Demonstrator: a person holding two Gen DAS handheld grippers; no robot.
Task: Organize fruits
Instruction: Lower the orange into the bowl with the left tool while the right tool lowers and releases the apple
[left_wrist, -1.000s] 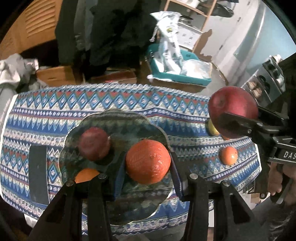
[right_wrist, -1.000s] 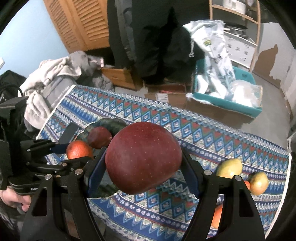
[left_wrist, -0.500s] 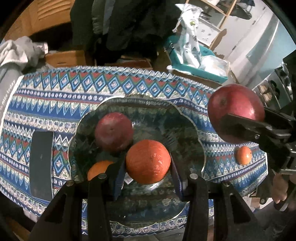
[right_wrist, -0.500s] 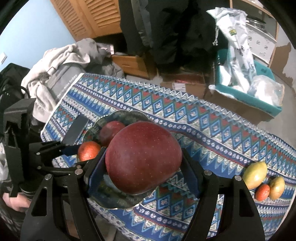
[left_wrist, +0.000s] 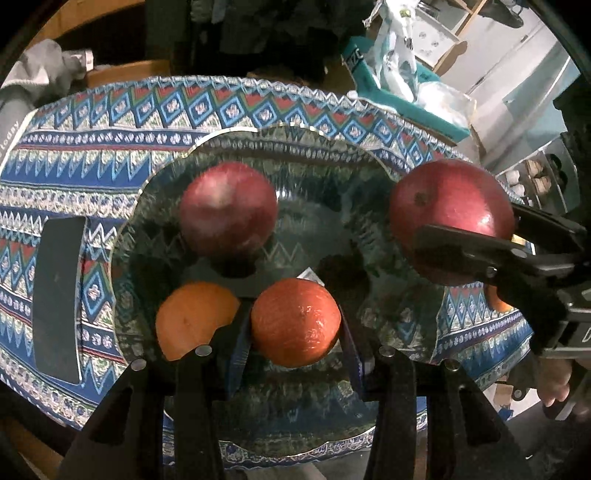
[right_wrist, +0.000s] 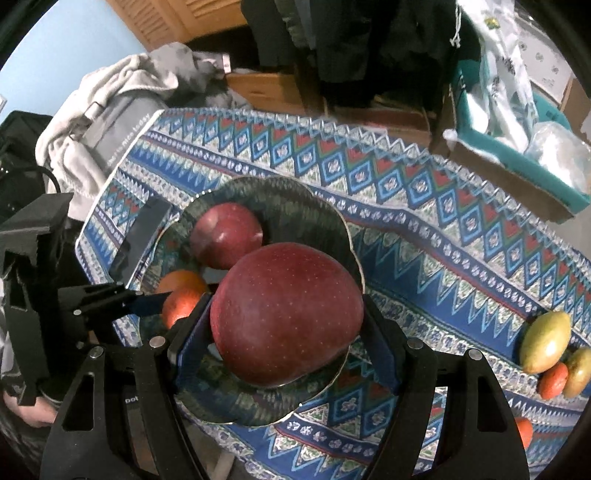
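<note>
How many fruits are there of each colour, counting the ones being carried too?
Red apples: 2 (plate apple, held apple)
Orange fruits: 4 (plate orange, held orange, small reddish one, edge orange)
Yellow-green fruits: 2 (bigger one, cut-off one)
Total: 8

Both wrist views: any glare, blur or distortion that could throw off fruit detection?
Left wrist view: glare spots on the orange between the jaws and on the held red apple; strong fisheye bending of the tablecloth; dark vignette corners. Right wrist view: background near the teal bin is smeared; the glass plate is dim and see-through, its rim catching light.
</note>
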